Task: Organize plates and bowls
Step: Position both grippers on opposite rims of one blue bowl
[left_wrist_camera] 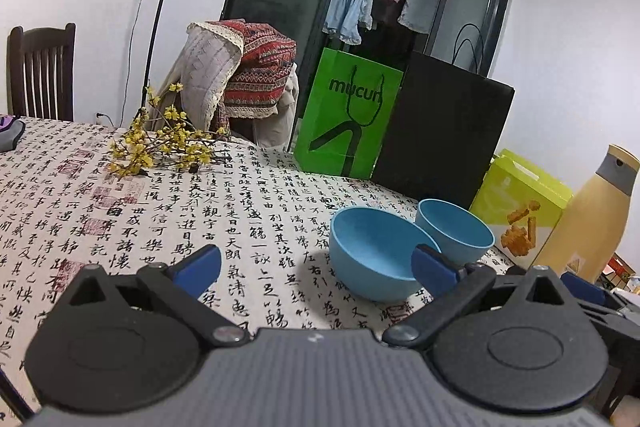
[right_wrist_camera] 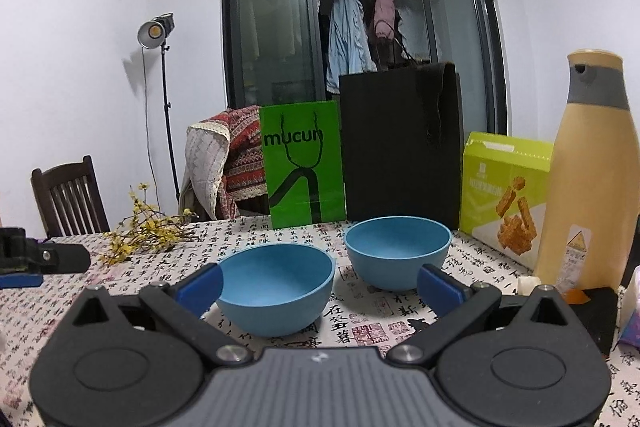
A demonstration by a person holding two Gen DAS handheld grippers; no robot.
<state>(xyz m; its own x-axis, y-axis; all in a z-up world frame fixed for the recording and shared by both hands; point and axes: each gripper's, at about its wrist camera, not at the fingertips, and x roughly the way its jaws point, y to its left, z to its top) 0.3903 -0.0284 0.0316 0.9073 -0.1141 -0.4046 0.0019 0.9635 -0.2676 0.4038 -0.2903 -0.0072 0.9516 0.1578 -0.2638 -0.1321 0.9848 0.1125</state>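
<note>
On the patterned bench (right_wrist_camera: pixel 360 331) we see our left tool (left_wrist_camera: pixel 316 269) spread wide and holding nothing, the near blue bowl (left_wrist_camera: pixel 374 253) just beyond its right finger. Our right tool (right_wrist_camera: pixel 320 287) is equally wide and empty, facing that bowl and the far blue bowl (right_wrist_camera: pixel 398 251); whether their rims touch is unclear

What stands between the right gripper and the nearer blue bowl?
Nothing: in the right wrist view only bare tablecloth separates the right gripper from the nearer blue bowl.
</note>
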